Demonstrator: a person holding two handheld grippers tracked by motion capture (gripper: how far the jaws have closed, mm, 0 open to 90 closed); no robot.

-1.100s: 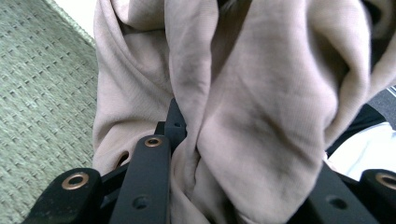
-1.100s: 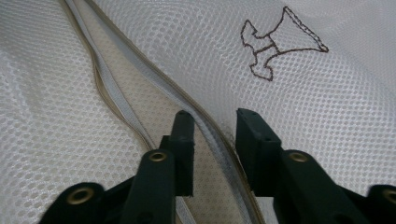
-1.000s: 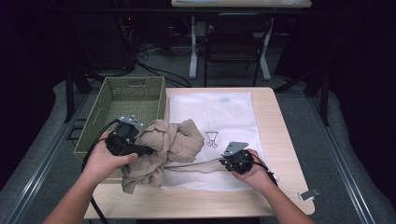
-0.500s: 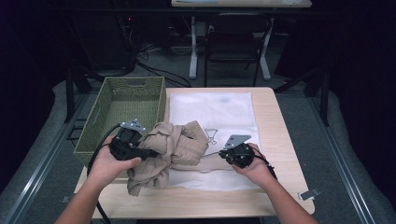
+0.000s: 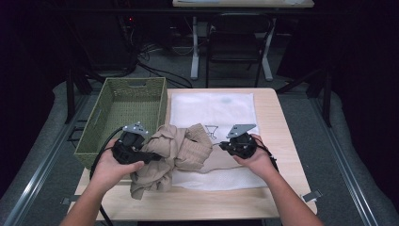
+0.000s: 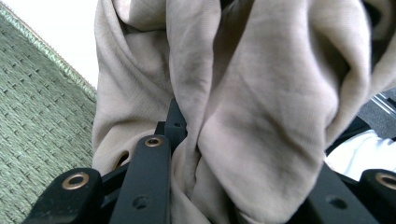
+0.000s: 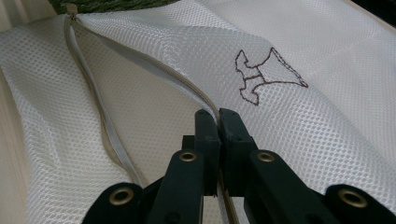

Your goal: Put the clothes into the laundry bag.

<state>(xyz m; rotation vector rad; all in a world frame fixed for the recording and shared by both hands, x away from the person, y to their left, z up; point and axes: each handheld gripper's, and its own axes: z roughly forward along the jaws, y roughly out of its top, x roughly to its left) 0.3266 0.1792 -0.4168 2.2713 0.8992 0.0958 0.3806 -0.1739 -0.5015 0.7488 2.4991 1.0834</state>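
A bunched beige garment lies across the near left part of a white mesh laundry bag on the wooden table. My left gripper is shut on the garment, whose folds hang over the jaws and hide the right one. My right gripper is shut on the bag's zipper edge, just right of the garment. That edge is lifted slightly. An embroidered figure shows on the mesh beyond the right gripper.
A green woven basket stands at the table's left, its inside bare, close beside my left hand; its weave runs along the left gripper view. A chair and table legs stand beyond the far edge. A clip sits at the near right edge.
My right gripper has moved away from me, pulling the bag's zipper edge with it. My left gripper has carried the garment a little to the right, toward the bag's opening.
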